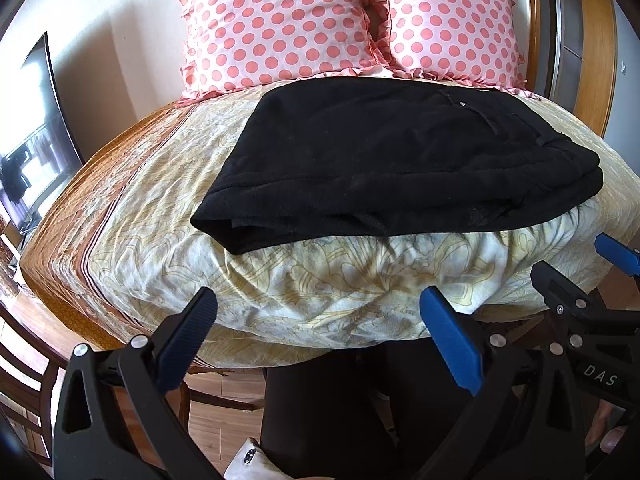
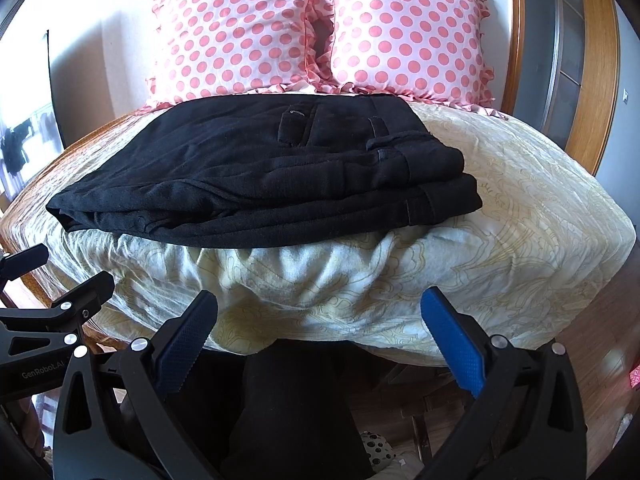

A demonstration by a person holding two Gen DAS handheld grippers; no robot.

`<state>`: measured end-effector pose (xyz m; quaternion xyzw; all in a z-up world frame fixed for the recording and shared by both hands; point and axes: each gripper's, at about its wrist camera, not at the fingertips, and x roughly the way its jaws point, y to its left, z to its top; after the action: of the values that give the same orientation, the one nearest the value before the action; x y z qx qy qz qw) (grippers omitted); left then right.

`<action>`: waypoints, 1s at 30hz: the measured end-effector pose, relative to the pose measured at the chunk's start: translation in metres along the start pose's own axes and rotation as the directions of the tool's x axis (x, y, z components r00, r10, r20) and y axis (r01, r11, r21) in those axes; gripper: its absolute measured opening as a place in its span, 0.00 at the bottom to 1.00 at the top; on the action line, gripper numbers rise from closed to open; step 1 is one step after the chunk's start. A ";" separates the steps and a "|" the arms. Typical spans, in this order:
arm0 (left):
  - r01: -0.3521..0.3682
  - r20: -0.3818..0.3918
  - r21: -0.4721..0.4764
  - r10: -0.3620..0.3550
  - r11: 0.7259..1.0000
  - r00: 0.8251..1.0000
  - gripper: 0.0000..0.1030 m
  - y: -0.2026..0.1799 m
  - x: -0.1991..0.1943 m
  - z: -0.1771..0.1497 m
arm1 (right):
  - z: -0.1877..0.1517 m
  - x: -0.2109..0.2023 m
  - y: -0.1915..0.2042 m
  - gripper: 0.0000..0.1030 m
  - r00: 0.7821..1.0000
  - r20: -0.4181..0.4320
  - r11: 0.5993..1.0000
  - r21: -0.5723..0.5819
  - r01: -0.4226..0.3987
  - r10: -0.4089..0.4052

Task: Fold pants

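Black pants lie folded in a flat stack of layers on the bed, near its front edge; they also show in the right wrist view, with belt loops and waistband at the right end. My left gripper is open and empty, held off the bed's front edge, below the pants. My right gripper is open and empty too, also in front of the bed and apart from the pants. The right gripper's fingers show at the right in the left wrist view; the left gripper's fingers show at the left in the right wrist view.
The bed has a cream patterned cover with an orange border. Two pink polka-dot pillows lean at the head. A dark screen stands left. Wooden door frame stands right. My dark-clothed legs and wood floor lie below.
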<state>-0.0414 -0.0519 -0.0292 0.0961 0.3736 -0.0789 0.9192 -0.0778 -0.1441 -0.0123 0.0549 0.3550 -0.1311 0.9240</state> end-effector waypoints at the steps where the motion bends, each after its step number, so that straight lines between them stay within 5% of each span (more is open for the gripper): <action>1: 0.000 -0.001 0.000 0.000 1.000 1.000 0.98 0.000 0.000 0.000 | 0.000 0.000 0.000 0.99 1.000 0.000 1.000 0.000 0.000 0.000; 30: 0.015 -0.011 -0.001 -0.015 1.000 1.000 0.98 0.000 0.000 0.000 | -0.001 0.002 -0.001 0.99 1.000 -0.003 1.000 0.000 -0.002 0.002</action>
<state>-0.0414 -0.0517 -0.0297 0.0936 0.3795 -0.0849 0.9165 -0.0772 -0.1450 -0.0142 0.0555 0.3561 -0.1299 0.9237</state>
